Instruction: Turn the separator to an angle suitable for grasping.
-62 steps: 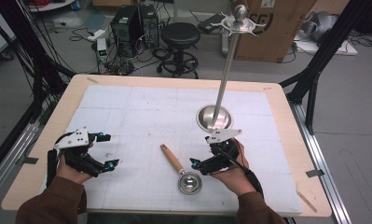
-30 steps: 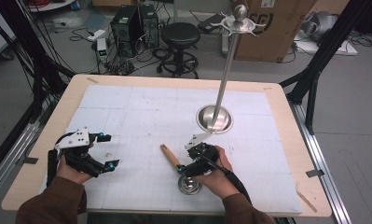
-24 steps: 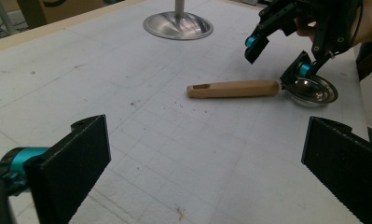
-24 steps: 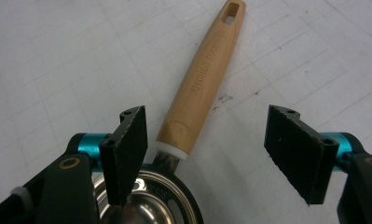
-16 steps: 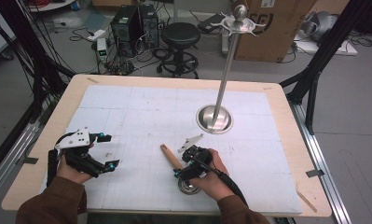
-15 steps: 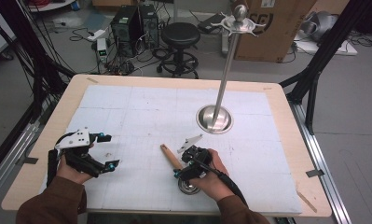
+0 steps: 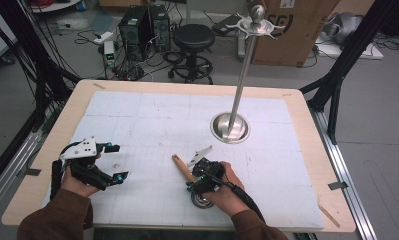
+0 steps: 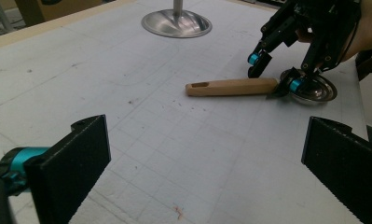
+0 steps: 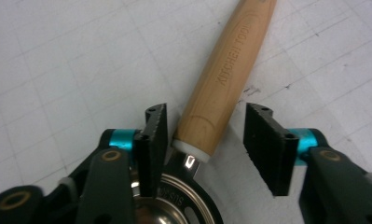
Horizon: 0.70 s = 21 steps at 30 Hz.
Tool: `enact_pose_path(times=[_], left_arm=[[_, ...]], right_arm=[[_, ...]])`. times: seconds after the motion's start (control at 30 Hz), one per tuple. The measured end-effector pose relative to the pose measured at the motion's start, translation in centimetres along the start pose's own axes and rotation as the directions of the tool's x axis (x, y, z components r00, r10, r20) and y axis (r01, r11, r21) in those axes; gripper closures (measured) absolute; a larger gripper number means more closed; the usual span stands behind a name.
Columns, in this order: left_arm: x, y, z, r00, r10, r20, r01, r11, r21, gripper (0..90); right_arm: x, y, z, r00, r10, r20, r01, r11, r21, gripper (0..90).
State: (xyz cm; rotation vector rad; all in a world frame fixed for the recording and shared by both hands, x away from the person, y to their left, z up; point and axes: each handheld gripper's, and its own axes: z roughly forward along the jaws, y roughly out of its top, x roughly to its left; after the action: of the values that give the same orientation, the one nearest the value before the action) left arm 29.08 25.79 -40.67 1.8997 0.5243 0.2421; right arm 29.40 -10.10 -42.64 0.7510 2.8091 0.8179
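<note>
Right gripper view, right gripper fingers closing astride wooden handle, not gripping

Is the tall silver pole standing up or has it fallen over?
Standing up. The tall silver pole rises straight from its round base on the table.

**Around the Work Surface**

A tall metal stand rises upright from its round base on the white gridded mat that covers the wooden tabletop. Beyond the far edge, on the floor, stand a black stool, two computer towers amid loose cables, and a cardboard box.
</note>
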Motion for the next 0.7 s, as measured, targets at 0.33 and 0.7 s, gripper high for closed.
enact_pose_path(times=[0.33, 0.7], left_arm=[[-0.04, -0.02, 0.12, 1.0, -0.002, 0.006, 0.002, 1.0, 0.005, 1.7], [-0.06, -0.04, 0.16, 1.0, -0.003, 0.007, 0.003, 1.0, 0.006, 1.7]], right_arm=[[0.01, 0.03, -0.09, 0.9998, -0.021, 0.0, 0.021, 1.0, 0.009, 57.6], [-0.01, 0.31, 0.0, 0.9995, -0.022, -0.024, 0.023, 0.999, 0.032, 57.5]])
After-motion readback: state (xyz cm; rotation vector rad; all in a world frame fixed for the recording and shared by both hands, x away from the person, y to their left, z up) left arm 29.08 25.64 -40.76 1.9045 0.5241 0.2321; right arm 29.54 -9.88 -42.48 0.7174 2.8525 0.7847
